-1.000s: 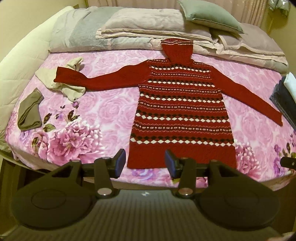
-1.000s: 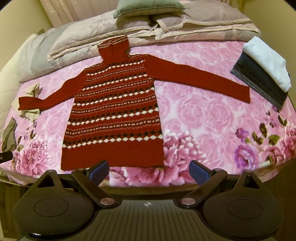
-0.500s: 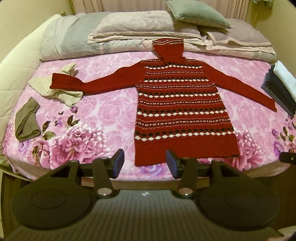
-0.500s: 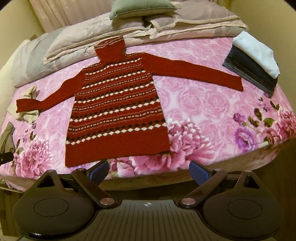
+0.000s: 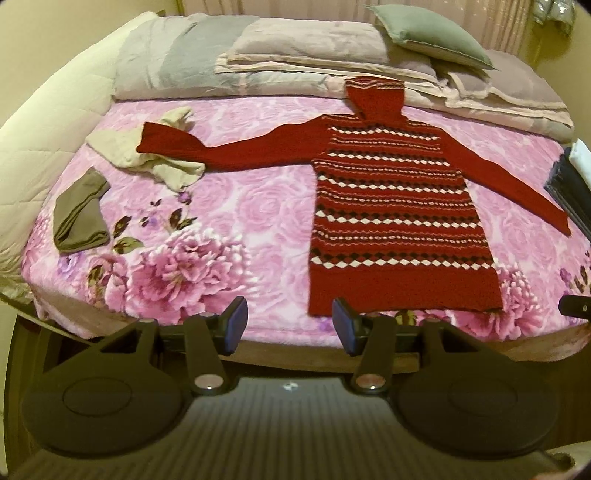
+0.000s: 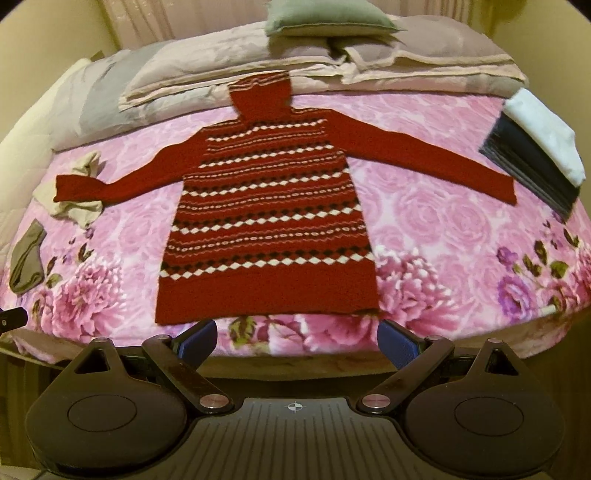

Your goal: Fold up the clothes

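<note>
We hold both tongs apart and empty at the near edge of the bed [image 5: 207, 206]: the left tongs [image 5: 290, 325] gape moderately, the right tongs [image 6: 297, 338] wide, likely so each can pinch the hem. The red sweater [image 6: 269, 221] lies flat across the pink floral cover, 2 sleeves spread out, collar toward the pillows [image 6: 332, 22], banded with white diamonds.

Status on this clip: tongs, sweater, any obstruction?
Left tongs and right tongs open, empty. Sweater flat, unfolded. One sleeve cuff lies over a beige cloth.
</note>
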Demonstrator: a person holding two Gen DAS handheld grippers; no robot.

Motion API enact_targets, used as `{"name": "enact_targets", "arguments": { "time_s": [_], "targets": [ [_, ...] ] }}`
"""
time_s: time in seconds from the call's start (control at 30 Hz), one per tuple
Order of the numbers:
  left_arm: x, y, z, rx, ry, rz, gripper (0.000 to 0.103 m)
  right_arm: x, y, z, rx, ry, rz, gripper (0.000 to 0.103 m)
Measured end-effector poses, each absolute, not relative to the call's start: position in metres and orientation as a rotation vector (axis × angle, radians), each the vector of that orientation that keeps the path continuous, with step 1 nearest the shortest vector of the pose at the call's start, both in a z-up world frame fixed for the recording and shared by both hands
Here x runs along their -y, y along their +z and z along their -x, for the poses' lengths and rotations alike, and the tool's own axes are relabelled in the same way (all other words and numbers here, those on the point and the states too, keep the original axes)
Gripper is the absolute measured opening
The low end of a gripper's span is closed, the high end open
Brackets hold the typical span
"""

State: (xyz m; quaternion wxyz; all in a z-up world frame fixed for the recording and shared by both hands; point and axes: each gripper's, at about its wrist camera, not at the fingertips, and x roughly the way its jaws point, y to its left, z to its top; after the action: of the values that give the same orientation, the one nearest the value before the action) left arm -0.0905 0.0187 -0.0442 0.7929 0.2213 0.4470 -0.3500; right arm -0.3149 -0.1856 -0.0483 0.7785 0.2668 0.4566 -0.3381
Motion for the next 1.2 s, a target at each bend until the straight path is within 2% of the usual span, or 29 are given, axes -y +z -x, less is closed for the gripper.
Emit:
{"name": "enact_targets", "arguments": {
  "time_s": [0.5, 0.87, 1.2],
  "targets": [
    [-0.003, -0.041, 0.081, -0.981, -0.679, -0.454, 0.048, 0.209, -0.055, 0.286, -1.019, -0.638, -0.544, 0.096],
    [0.047, -0.047, 0.106, -1.016, -0.594, -0.376, 0.048, 0.276, -0.053, 0.286, -1.059, -0.550, -0.461, 0.096],
    [0.080, -0.063, 0.128, -1.088, -0.490, -0.282, 0.048, 0.334, -0.083, 0.301, -1.139, -0.458, -0.484, 0.096]
  ]
}}
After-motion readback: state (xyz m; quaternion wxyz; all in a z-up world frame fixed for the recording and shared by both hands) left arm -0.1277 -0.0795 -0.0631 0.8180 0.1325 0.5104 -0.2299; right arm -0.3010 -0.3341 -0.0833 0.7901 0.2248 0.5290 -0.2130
